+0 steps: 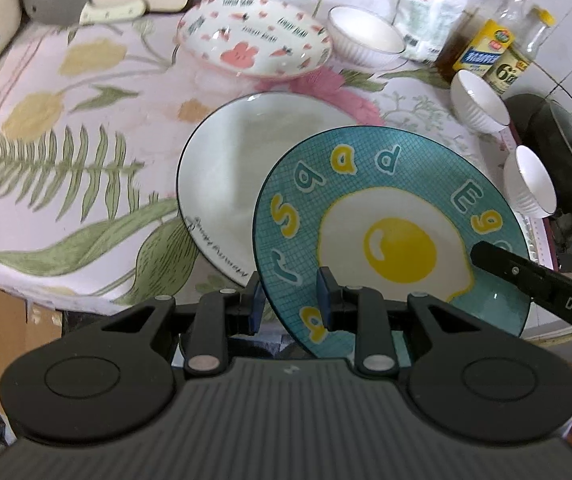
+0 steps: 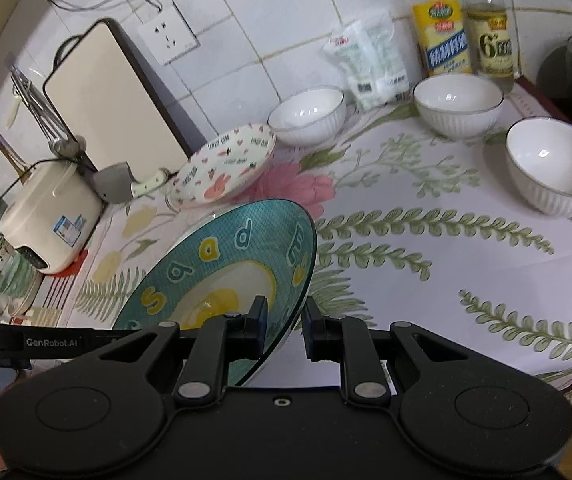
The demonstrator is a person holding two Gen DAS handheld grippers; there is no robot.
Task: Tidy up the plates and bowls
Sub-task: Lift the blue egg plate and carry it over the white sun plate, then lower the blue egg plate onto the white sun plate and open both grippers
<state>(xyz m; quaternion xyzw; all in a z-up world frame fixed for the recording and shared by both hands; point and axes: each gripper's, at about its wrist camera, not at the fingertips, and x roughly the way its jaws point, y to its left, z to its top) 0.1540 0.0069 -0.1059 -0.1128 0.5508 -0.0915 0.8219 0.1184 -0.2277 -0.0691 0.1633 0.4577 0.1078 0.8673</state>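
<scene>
A teal plate with a fried-egg print (image 1: 389, 236) is tilted above the table, held at two rims. My left gripper (image 1: 291, 300) has its blue pads on either side of the near rim. My right gripper (image 2: 284, 326) straddles the plate's right rim (image 2: 222, 272) with a gap on the outer side; its finger also shows in the left wrist view (image 1: 525, 276). A pale plate with a dark rim (image 1: 242, 168) lies flat under the teal one. A pink-flowered plate (image 1: 254, 36) sits farther back. Three white ribbed bowls (image 2: 305, 114) (image 2: 457, 102) (image 2: 553, 164) stand at the back right.
The table carries a floral cloth (image 2: 425, 248). Two bottles (image 2: 441, 36) and a tissue pack (image 2: 369, 60) stand by the tiled wall. A cutting board (image 2: 110, 100), a cleaver (image 2: 126, 182) and a cream cooker (image 2: 50, 216) are at the left. A black wok (image 1: 565, 152) sits right.
</scene>
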